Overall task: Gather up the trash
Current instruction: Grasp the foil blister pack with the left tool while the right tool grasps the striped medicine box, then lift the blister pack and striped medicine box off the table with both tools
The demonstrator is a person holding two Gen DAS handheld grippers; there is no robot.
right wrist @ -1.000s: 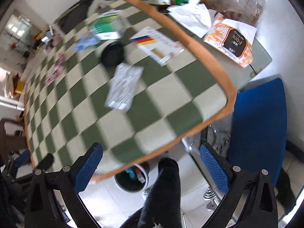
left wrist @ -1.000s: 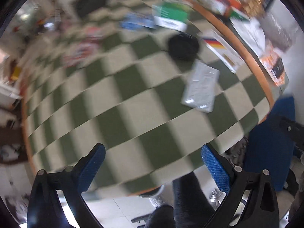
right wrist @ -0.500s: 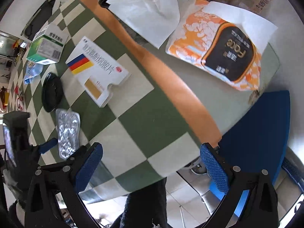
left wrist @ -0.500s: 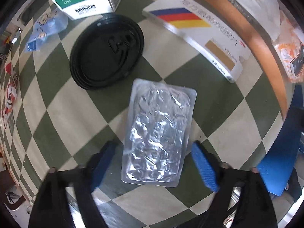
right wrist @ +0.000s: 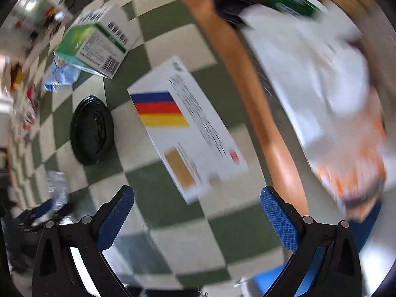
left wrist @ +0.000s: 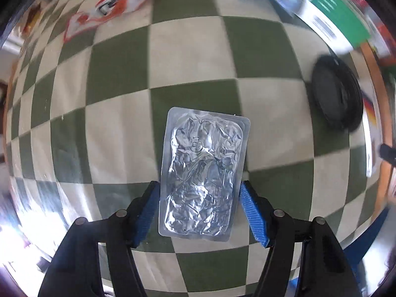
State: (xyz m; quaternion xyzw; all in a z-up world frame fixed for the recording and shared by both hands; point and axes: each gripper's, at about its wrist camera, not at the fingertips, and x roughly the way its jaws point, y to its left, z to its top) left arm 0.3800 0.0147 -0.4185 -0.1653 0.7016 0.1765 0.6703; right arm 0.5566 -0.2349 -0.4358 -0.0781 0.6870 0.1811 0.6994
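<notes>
A crumpled silver blister pack (left wrist: 201,173) is held flat between my left gripper's (left wrist: 198,203) blue pads, above the green-and-cream checked tablecloth (left wrist: 118,128). The pads press its two long edges. The pack also shows small in the right wrist view (right wrist: 56,185), at the far left. My right gripper (right wrist: 198,210) is open and empty, just in front of a white medicine box with blue, red and yellow stripes (right wrist: 188,128). A black round lid (right wrist: 92,130) lies left of that box; it also shows in the left wrist view (left wrist: 334,96).
A green-and-white carton (right wrist: 96,44) and a blue wrapper (right wrist: 61,75) lie beyond the lid. A red-and-white wrapper (left wrist: 109,10) lies far left. The orange table edge (right wrist: 250,86) runs diagonally, with white tissue (right wrist: 319,57) and an orange pack (right wrist: 356,173) beyond it.
My left gripper dropped to the blister pack, closed on its sides and swung left with it. My right gripper moved in close over the striped box.
</notes>
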